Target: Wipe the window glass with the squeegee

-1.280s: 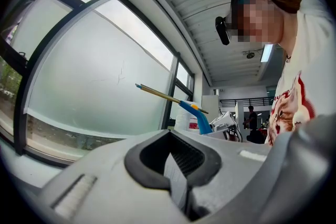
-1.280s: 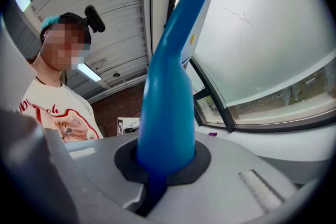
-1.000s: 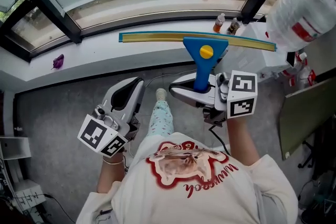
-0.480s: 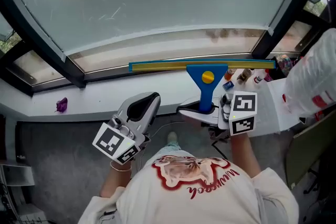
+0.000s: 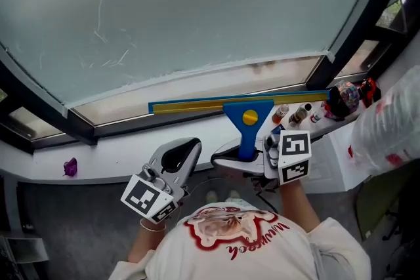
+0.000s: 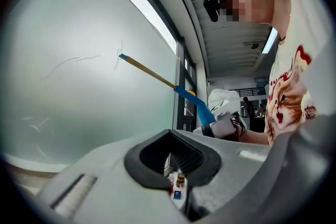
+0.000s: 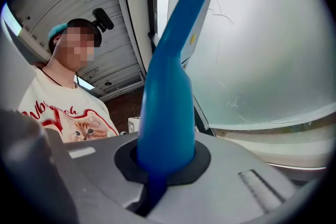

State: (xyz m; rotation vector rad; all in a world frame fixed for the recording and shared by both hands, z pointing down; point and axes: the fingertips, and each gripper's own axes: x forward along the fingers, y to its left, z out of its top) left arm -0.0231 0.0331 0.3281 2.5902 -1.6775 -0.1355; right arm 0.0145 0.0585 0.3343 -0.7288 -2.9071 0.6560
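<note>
Squeegee [image 5: 246, 116] is clamped by its blue handle [image 7: 168, 107] between the jaws of the right gripper [image 5: 248, 155]. In the right gripper view the handle is seen rising straight out of the closed pads, filling the hollow between them. From the grip the handle runs forward to the blade [image 5: 190, 105], a long yellow strip set crosswise to it and reaching further to the left than to the right.

Directly ahead of that blade the window glass [image 5: 197, 16] is met. The strip is laid level along the bottom of the pane, just above the lower frame [image 5: 125, 121]. In the left gripper view its far end seems pressed on the glass, though contact along the whole length cannot be confirmed. Nearly all of the pane is found beyond the blade, upward, with faint streaks on it. The coming stroke is judged to turn on this: blade axis across, unwiped glass above.

Just beside the handle, on its left and lower, the left gripper [image 5: 186, 144] is carried, jaws together on nothing, with only a slit between them. It is the farther from the glass. Small bottles [image 5: 292, 113] are noted on the sill [image 5: 118, 164], right of the handle and under the blade's right end.
</note>
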